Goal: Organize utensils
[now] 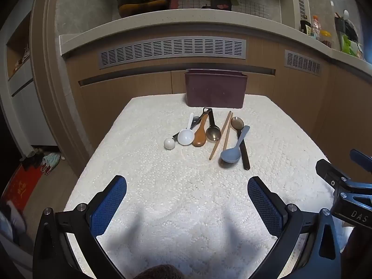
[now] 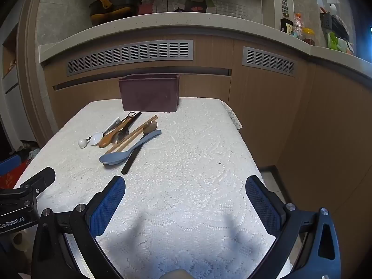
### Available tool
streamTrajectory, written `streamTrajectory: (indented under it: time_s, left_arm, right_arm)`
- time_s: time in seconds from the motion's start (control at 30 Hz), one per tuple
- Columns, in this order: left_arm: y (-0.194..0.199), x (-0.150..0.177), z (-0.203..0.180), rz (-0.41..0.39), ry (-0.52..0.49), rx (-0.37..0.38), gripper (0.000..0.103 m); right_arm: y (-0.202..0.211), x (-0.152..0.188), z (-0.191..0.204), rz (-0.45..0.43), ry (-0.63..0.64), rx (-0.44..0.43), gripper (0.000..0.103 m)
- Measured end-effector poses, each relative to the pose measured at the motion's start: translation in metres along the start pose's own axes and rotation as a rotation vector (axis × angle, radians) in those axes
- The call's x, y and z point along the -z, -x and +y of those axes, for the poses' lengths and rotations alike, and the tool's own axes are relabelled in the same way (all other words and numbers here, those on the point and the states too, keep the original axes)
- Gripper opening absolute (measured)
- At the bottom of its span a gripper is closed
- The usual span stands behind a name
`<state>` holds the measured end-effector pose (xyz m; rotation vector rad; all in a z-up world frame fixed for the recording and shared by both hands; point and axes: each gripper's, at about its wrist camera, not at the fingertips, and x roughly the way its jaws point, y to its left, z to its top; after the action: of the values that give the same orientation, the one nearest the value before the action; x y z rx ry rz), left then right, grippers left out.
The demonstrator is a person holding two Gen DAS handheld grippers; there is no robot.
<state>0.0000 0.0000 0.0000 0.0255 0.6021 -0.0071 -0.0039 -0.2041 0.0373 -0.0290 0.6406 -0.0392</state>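
Left wrist view: showed nothing put away yet. Lay loose on the white table point(image 1: 162, 197), in front of the dark red box point(image 1: 215, 90): one white spoon point(image 1: 186, 136), one brown spoon point(image 1: 200, 137), one blue spoon point(image 1: 230, 154), two chopsticks point(image 1: 220, 134), one white ball point(image 1: 169, 143). Left gripper point(image 1: 187, 205) fingers spread wide, holding nothing.

Right wrist view: showed the same pile near the box point(image 2: 150, 93), all still to be sorted. Right gripper point(image 2: 185, 205) fingers spread wide too, empty.

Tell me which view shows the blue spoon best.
The right wrist view: the blue spoon lies nearer and whole, bowl to handle. The left wrist view shows the spoon smaller, farther off, also unobstructed.
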Motion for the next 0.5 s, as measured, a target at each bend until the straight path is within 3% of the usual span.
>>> streamTrajectory:
  time_s: [0.5]
  left_arm:
    - [-0.0003,0.0000,-0.0012,-0.007,-0.004,0.002,0.103]
  right_arm:
    - [-0.0035,0.0017,0.0026,-0.005,-0.003,-0.005,0.103]
